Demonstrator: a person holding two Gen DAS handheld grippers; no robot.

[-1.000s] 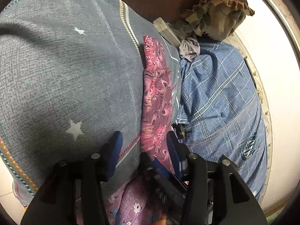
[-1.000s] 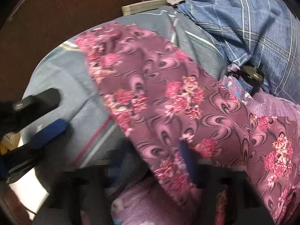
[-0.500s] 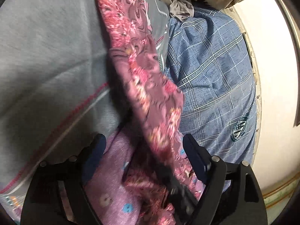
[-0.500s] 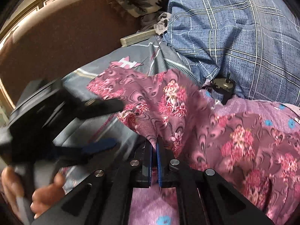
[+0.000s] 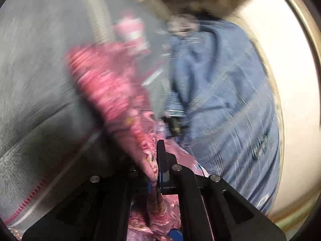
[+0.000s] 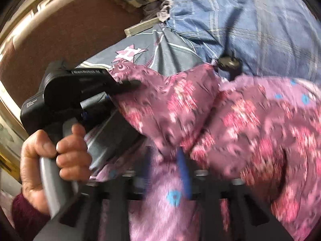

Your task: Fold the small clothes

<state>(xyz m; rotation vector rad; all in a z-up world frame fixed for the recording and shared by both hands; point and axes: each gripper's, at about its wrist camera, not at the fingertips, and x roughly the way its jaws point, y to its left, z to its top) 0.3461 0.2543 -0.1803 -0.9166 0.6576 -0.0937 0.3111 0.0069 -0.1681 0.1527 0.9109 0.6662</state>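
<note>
The maroon garment with pink flowers [image 5: 112,92] runs blurred up the middle of the left wrist view. My left gripper [image 5: 154,172] is shut on its near edge, and the cloth covers the left finger. In the right wrist view a person's hand [image 6: 50,150] holds the left gripper [image 6: 132,84], whose tips pinch the garment [image 6: 180,104] at its top left corner. My right gripper [image 6: 166,170] sits blurred at the bottom. Its jaws are opening, its blue pads stand apart, and a fold of the garment hangs loose between them.
A lilac cloth with blue dots [image 6: 172,196] lies under the garment. A grey quilt [image 5: 40,80] with a star patch [image 6: 128,53] spreads to the left. A blue plaid cover [image 6: 240,20] fills the right, with a black plug [image 6: 228,62] at its edge. A brown headboard [image 6: 70,30] stands behind.
My left gripper went from wide open to shut on the garment's edge. My right gripper, which had pinched the garment, has spread its jaws and drawn back to the right.
</note>
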